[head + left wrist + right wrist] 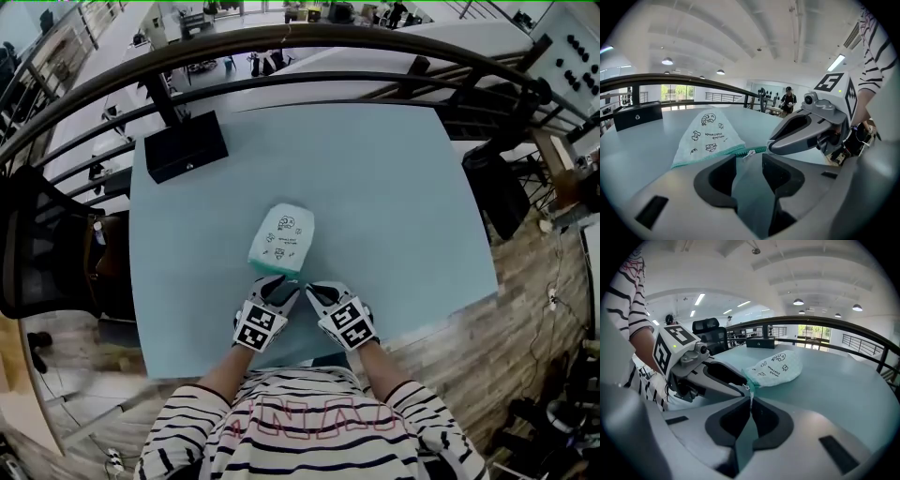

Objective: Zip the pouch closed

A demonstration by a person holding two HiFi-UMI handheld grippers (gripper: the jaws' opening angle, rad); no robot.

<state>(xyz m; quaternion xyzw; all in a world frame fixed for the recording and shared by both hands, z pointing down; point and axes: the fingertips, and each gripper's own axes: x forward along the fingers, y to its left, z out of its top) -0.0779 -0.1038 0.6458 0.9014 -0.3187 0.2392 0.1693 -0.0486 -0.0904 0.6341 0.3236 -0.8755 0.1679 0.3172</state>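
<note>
Tabletop (403, 197): pale blue; the far edge runs beside a dark curved railing (309, 42), and the near edge is at the person's body.
Pouch (282, 238): lies flat, roughly midway between the left and right edges and nearer the near edge than the far one, with its teal zipper end toward the near edge.
Zipper tab (750, 397): thin and white, at the pouch's near end.
Left gripper (286, 286): jaws wide apart with nothing pressed between them; the zipper end sits just ahead of the tips.
Right gripper (314, 291): jaws narrow, pinched on the zipper tab; its tips are just beside the left gripper's.
Black box (186, 146): at the far left corner, well apart from the pouch.
Open room: bare tabletop stretches from the pouch to the right edge and to the far edge; on the left, a narrower bare strip reaches the left edge.
</note>
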